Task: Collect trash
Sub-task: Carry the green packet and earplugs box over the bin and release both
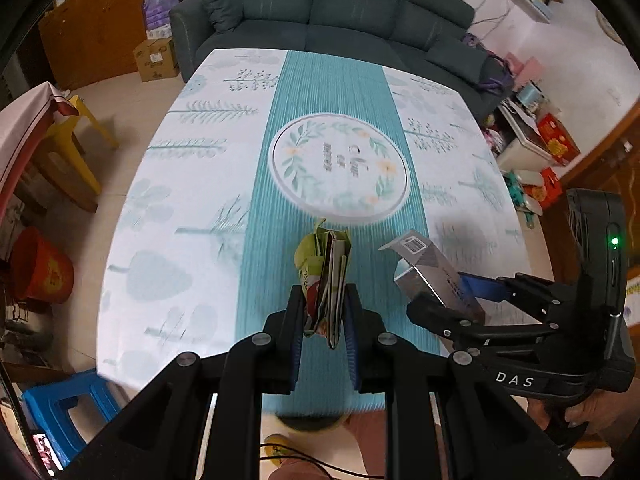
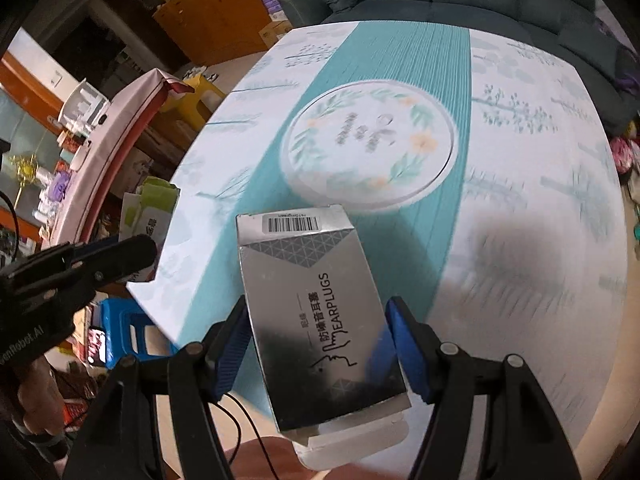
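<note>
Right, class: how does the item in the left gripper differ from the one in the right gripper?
The crumpled wrapper is green, soft and folded; the earplugs box is silver, rigid and flat-sided. The wrapper stands upright between the left gripper's fingers; the box tilts in the right gripper. Both are held clear above the table.

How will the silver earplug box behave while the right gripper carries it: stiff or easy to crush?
The silver box, held in the right gripper, is probably thin cardboard, so light and fairly stiff, yet crushable under a hard squeeze. Its glossy faces may slip between the pads. The end flap by the barcode looks open, so any contents might fall out if it is tipped.
</note>
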The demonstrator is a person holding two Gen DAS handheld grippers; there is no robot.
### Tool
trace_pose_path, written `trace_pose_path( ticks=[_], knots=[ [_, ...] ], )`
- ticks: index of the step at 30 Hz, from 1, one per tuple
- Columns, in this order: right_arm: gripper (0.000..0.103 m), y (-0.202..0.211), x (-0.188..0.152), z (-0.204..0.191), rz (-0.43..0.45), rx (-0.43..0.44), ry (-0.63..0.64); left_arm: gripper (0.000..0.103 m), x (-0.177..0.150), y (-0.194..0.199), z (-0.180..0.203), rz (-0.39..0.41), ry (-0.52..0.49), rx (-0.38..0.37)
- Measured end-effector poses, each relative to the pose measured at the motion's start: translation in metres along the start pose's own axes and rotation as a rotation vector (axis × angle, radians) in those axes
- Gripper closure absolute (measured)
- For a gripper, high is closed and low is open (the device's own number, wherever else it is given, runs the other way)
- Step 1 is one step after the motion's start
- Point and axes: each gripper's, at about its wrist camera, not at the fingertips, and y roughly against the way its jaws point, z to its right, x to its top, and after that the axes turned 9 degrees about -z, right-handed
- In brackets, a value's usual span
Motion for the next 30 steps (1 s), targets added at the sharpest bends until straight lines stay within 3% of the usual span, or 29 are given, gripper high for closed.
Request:
trace_pose_path(
  ticks=[9,15,23,30],
  knots=[
    [0.036,0.0,-0.088,-0.063,0.053,-0.024,-0.138,0.087,-0.081,0.018,-0.031,-0.013,-0.106,-0.034],
    [0.036,-0.007,-0.138,-0.094,0.029,-0.063,-0.17,0.087,-0.124,0.011,-0.042,-0.066,-0.127,-0.053],
    [0.036,-0.034,-0.179,-0.105,-0.059,-0.094,-0.193,0.087,-0.161,-0.02,-0.048,-0.124,-0.105,-0.065],
    [0.036,-0.091,-0.203,-0.083,-0.138,-0.093,-0.267,0.087,-0.182,-0.075,-0.055,-0.191,-0.049,-0.059]
  ],
)
